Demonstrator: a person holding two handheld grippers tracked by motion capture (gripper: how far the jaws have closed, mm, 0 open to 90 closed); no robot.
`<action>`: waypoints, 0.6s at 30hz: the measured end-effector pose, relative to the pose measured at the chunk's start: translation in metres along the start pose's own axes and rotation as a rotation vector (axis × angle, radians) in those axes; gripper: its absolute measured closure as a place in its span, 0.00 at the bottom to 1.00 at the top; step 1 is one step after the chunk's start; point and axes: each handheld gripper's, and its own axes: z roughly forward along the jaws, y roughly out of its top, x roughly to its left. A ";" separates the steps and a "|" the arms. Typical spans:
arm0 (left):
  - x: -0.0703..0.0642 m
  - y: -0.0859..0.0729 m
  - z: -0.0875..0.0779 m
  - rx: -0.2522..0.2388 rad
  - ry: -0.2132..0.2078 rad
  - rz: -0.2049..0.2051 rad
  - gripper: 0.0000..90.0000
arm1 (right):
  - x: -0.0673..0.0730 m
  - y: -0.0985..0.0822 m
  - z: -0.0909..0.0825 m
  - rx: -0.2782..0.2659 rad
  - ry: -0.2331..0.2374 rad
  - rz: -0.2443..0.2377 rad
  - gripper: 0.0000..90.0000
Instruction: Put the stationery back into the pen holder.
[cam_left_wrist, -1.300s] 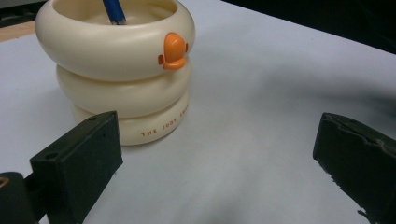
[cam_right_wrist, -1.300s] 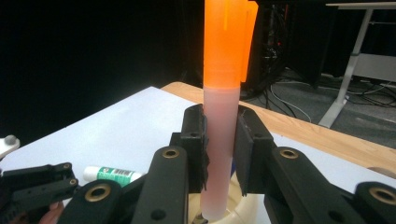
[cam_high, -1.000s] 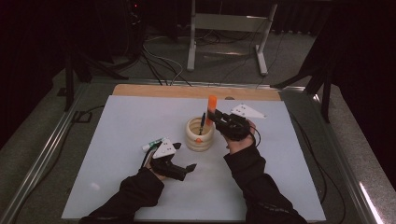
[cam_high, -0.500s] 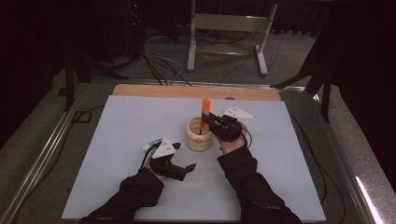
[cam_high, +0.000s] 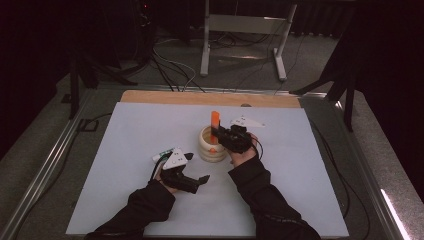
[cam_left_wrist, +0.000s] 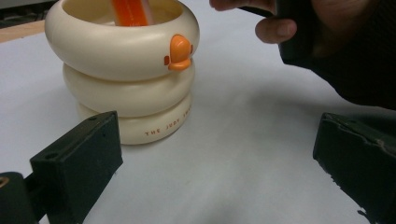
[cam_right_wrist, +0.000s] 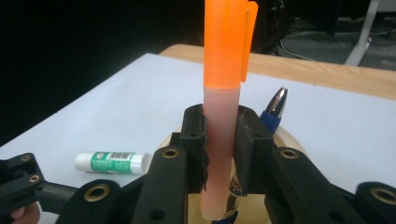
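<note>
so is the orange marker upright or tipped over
Upright. The orange marker stands vertical, cap up, clamped by the right hand-held gripper, its lower end inside the cream holder.

marker (cam_right_wrist: 222, 93): orange | pen cup (cam_left_wrist: 126, 70): cream, orange beak | mat (cam_high: 150, 135): white

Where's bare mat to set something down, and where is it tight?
Free: the white mat left of the cream ring-shaped holder, and right of the right gripper. Tight: around the holder, where the orange highlighter goes in, and by the glue stick at the left gripper.
</note>
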 end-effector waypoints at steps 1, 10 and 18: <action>0.000 0.000 0.000 0.001 0.000 0.000 0.02 | 0.000 0.000 0.001 0.008 -0.001 0.004 0.83; 0.000 -0.001 0.001 0.001 0.000 -0.005 0.02 | 0.003 0.002 0.007 0.061 -0.033 0.000 0.83; 0.001 -0.001 0.001 0.005 -0.001 -0.003 0.02 | 0.006 0.002 0.005 0.060 -0.050 -0.029 0.79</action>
